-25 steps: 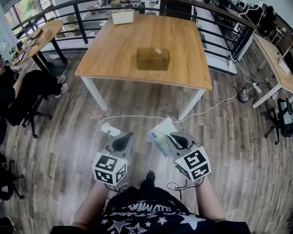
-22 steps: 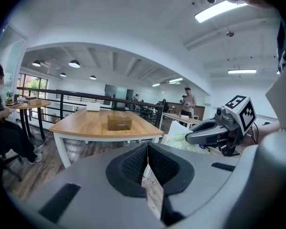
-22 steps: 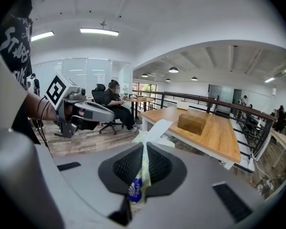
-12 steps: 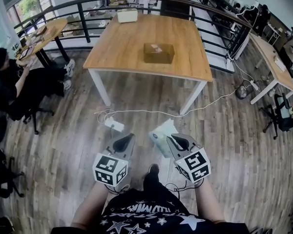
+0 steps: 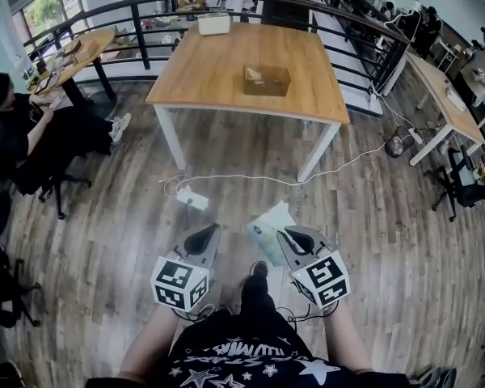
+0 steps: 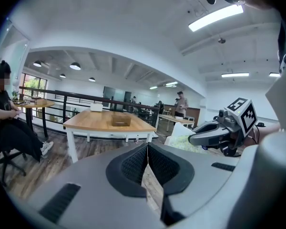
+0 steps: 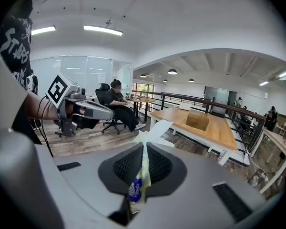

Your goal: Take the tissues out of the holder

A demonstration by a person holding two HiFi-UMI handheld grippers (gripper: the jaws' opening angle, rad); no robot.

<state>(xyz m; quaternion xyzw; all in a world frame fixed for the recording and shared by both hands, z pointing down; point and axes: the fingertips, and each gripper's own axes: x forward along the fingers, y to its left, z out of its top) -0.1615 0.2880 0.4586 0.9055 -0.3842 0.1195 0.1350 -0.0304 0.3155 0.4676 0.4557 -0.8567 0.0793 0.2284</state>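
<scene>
Right gripper [image 5: 286, 234] clamped on a soft tissue pack [image 5: 267, 225], held low over the floor [image 5: 380, 241]; left gripper [image 5: 200, 238] just beside it, jaws pressed together on nothing; holder [image 5: 266, 80] well apart, on the table [image 5: 214, 67].

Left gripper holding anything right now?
No, the left gripper has its jaws shut together with nothing between them; the tissue pack is pinched in the right gripper.

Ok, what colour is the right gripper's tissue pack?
The tissue pack is pale green and white with a blue logo, clearest in the right gripper view.
</scene>
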